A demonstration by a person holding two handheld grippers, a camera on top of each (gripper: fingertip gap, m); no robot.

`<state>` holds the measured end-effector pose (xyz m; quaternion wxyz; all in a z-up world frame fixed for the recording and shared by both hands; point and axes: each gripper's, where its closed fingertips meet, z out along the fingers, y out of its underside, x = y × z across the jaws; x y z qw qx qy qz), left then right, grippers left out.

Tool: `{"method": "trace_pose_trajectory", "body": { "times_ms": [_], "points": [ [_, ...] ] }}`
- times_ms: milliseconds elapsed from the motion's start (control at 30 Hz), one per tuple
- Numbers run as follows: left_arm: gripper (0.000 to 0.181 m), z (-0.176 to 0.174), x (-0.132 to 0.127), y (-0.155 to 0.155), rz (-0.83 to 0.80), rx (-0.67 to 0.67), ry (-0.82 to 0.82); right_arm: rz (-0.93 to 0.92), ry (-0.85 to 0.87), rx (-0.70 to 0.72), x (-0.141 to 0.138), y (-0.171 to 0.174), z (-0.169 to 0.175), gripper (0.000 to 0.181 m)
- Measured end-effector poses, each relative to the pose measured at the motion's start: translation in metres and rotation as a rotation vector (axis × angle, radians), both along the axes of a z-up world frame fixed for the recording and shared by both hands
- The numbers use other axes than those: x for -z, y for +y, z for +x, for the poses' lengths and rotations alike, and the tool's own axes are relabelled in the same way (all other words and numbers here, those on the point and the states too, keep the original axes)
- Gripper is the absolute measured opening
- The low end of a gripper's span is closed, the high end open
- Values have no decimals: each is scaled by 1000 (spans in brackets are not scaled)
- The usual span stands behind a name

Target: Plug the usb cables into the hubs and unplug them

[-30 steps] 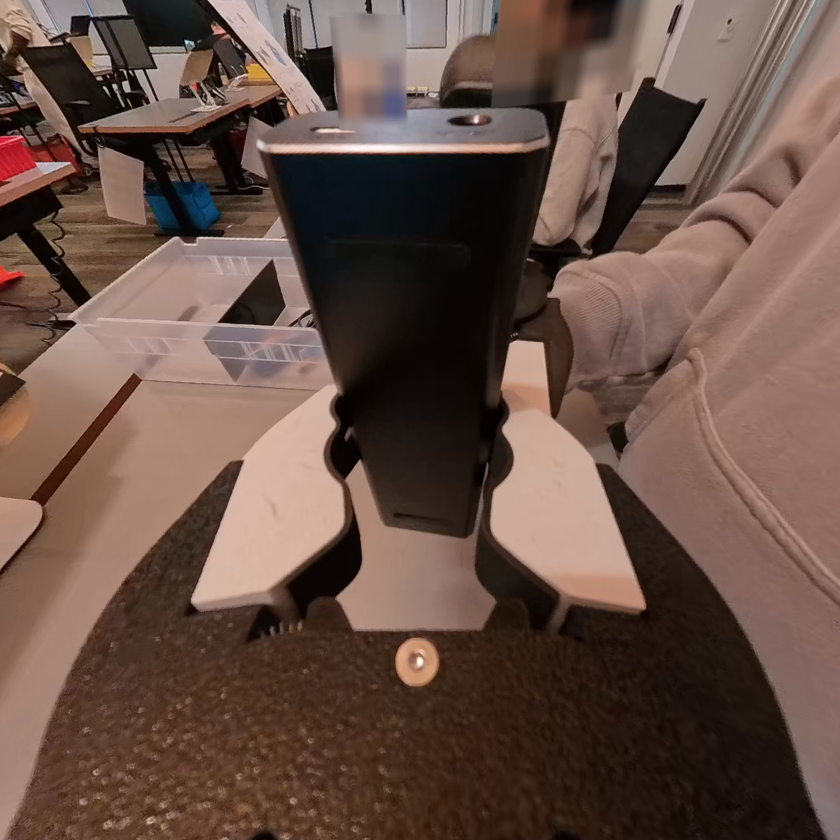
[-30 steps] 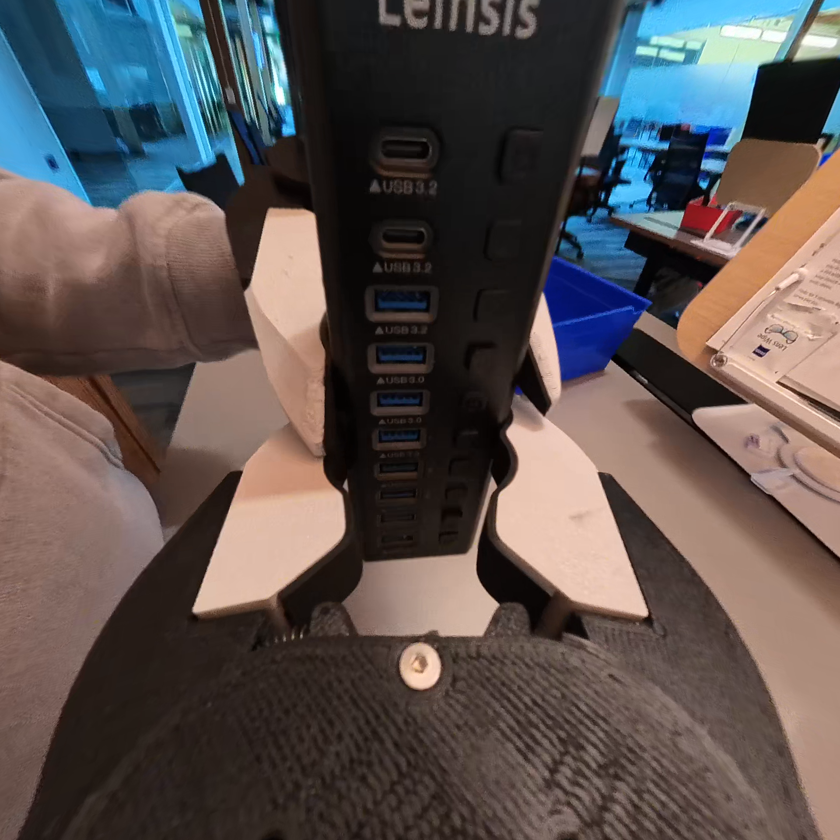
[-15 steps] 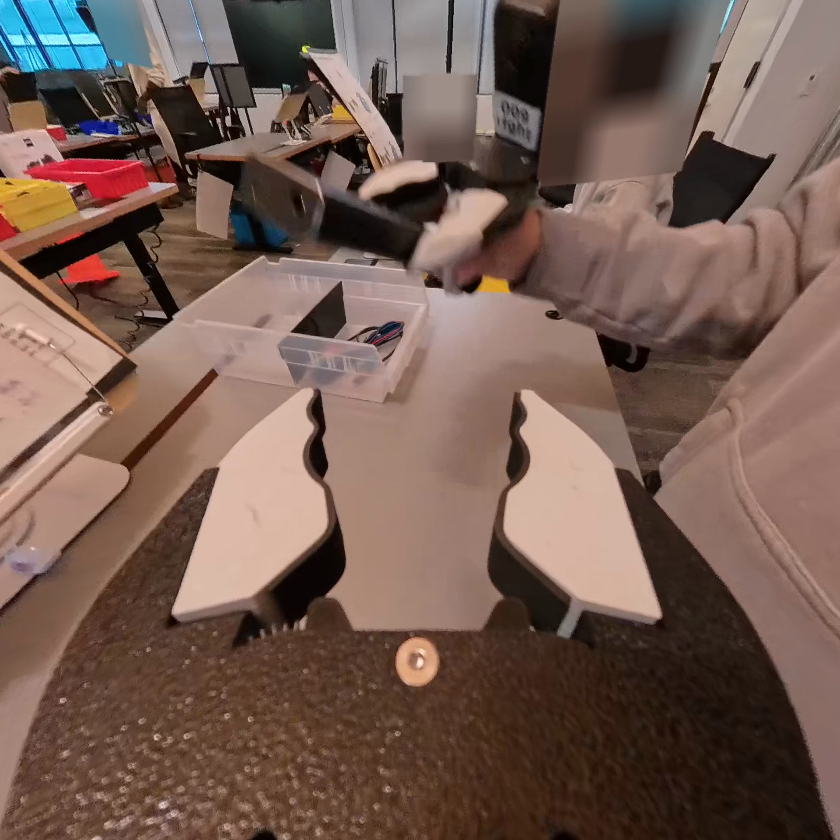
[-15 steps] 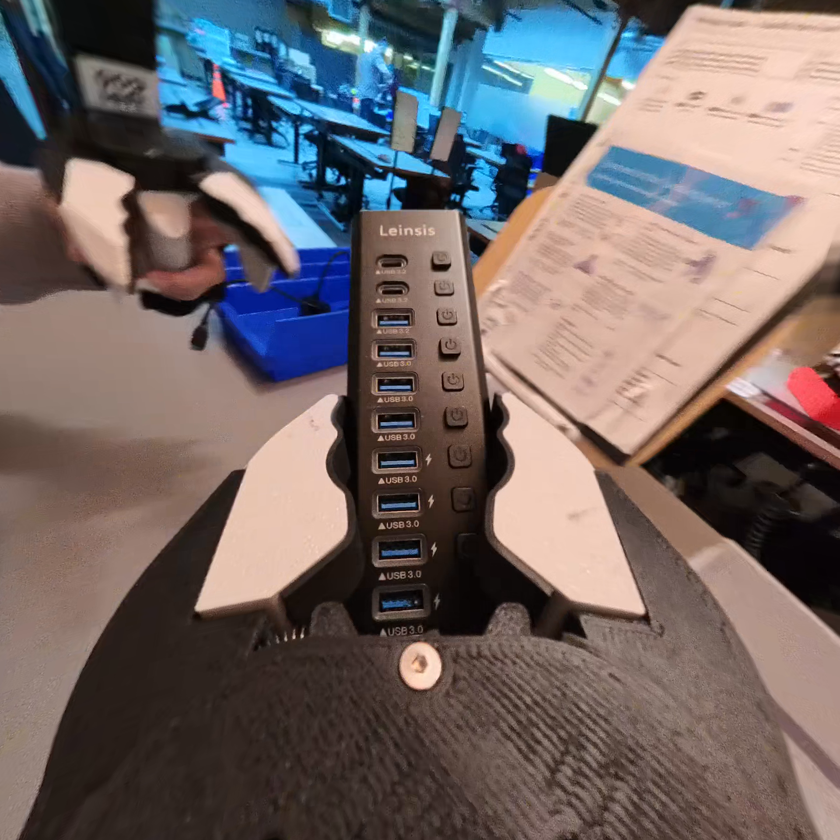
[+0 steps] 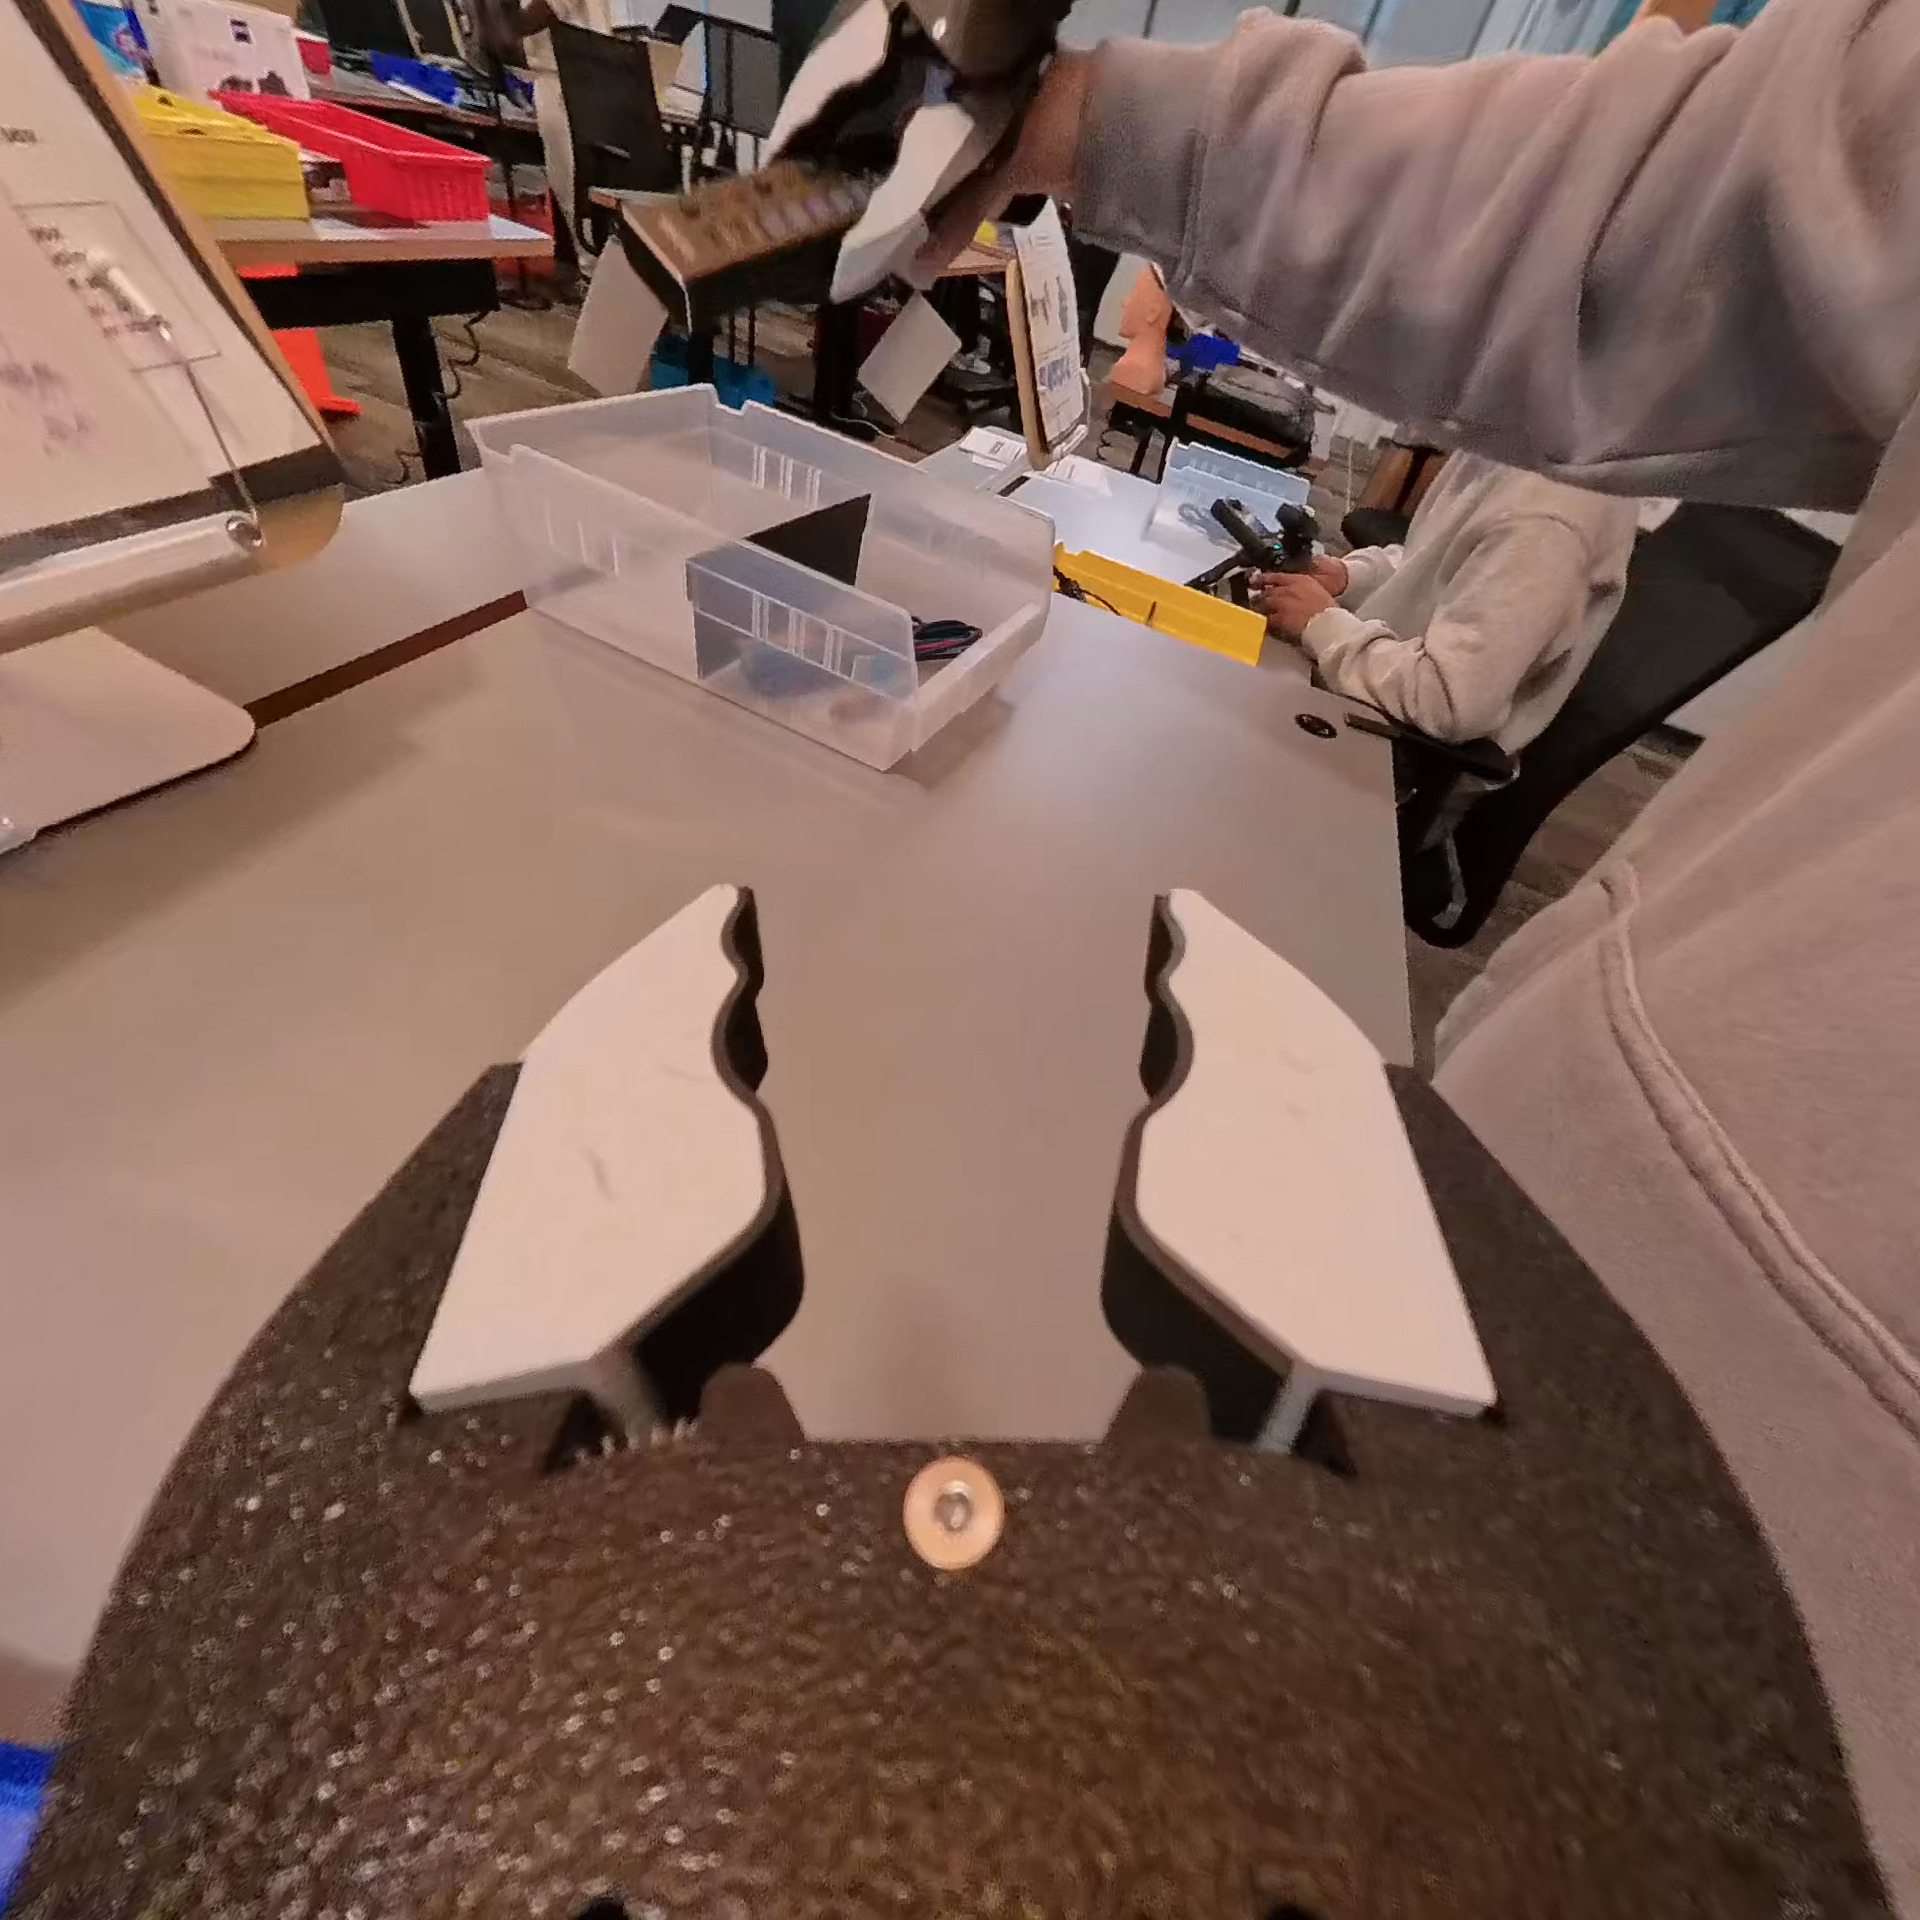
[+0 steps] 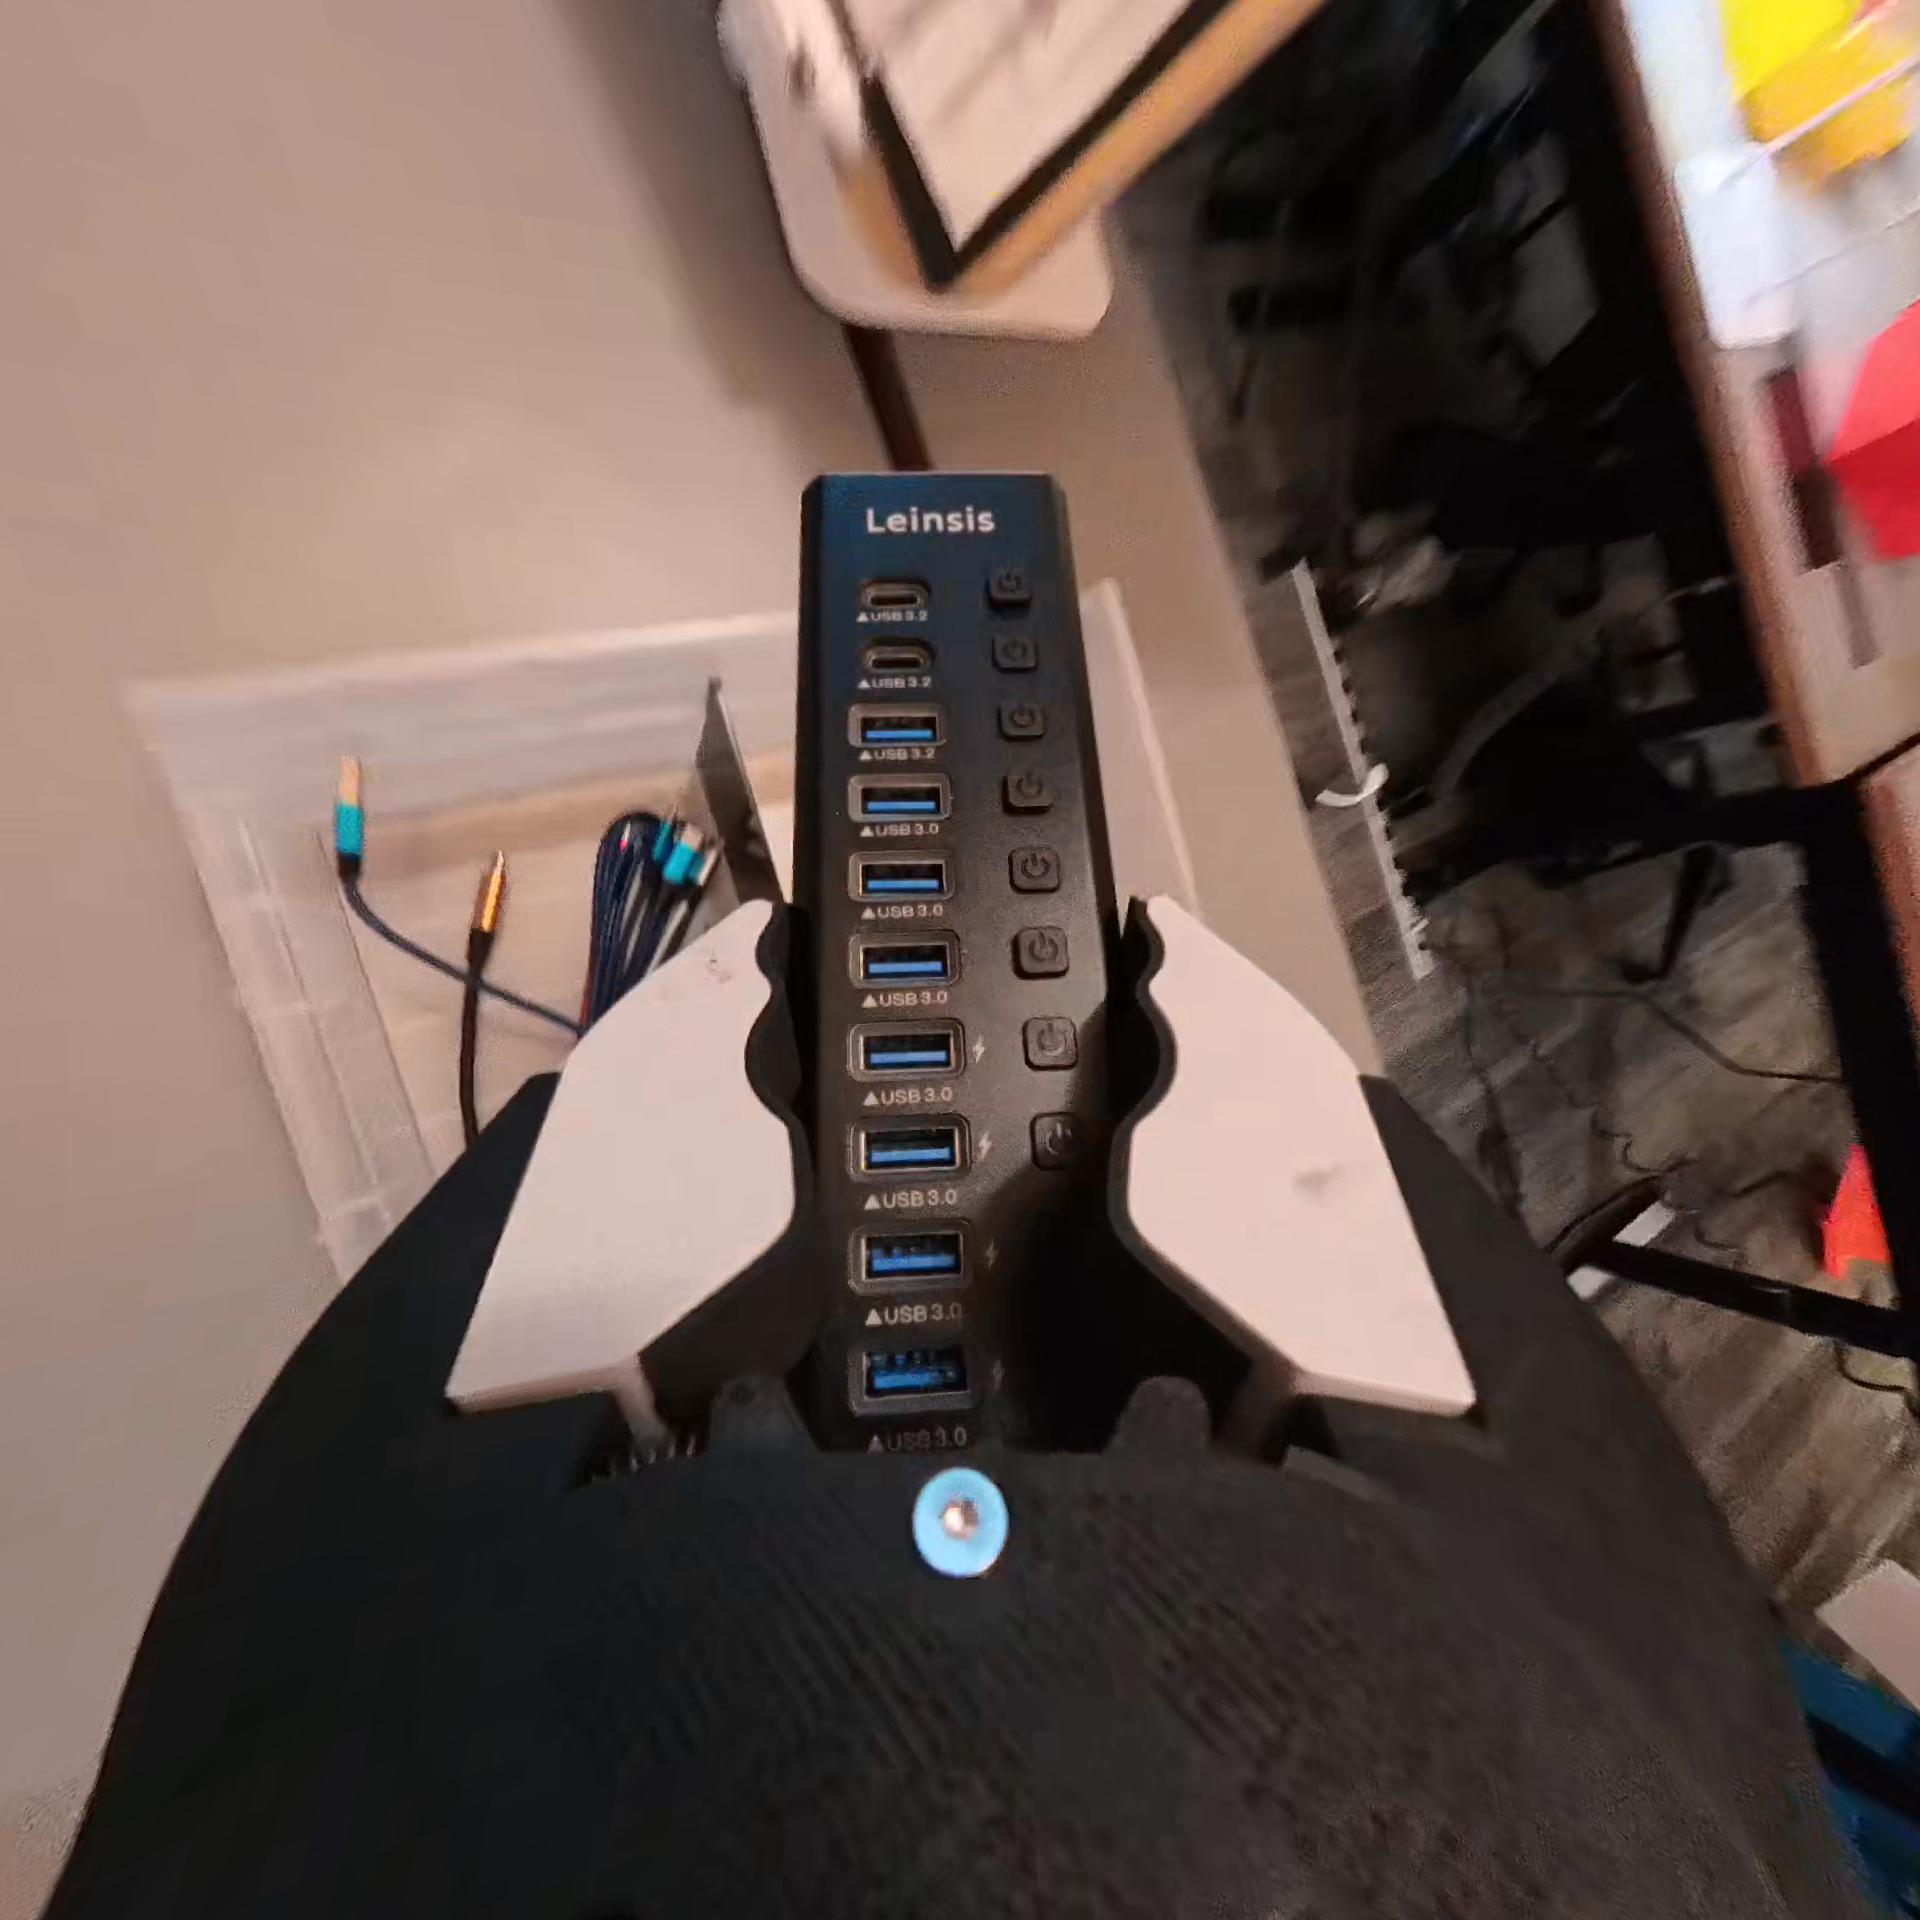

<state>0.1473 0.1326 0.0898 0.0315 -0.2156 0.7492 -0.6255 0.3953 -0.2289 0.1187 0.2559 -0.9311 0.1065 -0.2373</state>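
My right gripper (image 6: 951, 935) is shut on a long black USB hub (image 6: 935, 831) with a row of ports and buttons, held in the air above a clear plastic bin (image 6: 457, 675). Several USB cables (image 6: 634, 883) lie in that bin. In the left wrist view the same hub (image 5: 748, 223) shows high up in the right gripper (image 5: 883, 156), above the bin (image 5: 623, 499). My left gripper (image 5: 951, 935) is open and empty, low over the grey table (image 5: 312, 935), nearer than the bin.
A document stand (image 5: 114, 343) with paper sits on the table at the left. A yellow bin (image 5: 1164, 603) lies at the table's far edge. A seated person (image 5: 1455, 592) is beyond it. My sleeve (image 5: 1507, 260) crosses the upper right.
My left gripper let go of the hub and drew back, open. The right gripper carried the hub up and over the clear bin, tilting it down toward the cables.
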Motion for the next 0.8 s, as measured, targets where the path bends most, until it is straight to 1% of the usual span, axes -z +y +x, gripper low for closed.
{"method": "trace_pose_trajectory", "body": {
  "times_ms": [67,133,267,400,533,633,767,800],
  "points": [
    [69,-2,3,3,-9,-21,22,-42,65,4,25,-5,14,60],
    [69,-2,6,8,-12,-49,41,-33,122,13,47,-4,26,60],
    [66,-4,13,19,-20,-100,76,-61,211,17,83,-2,45,60],
    [64,-7,19,28,-47,-142,116,-145,288,4,119,-8,57,60],
    [63,-8,26,29,-40,-153,146,-236,372,-28,152,-7,63,61],
    [63,-8,27,28,-29,-146,156,-369,462,-24,177,-19,62,61],
    [62,-6,28,27,-28,-147,157,-581,523,-56,207,-39,55,61],
    [62,-5,28,27,-30,-146,163,-583,543,-59,208,-38,53,60]
  ]
}}
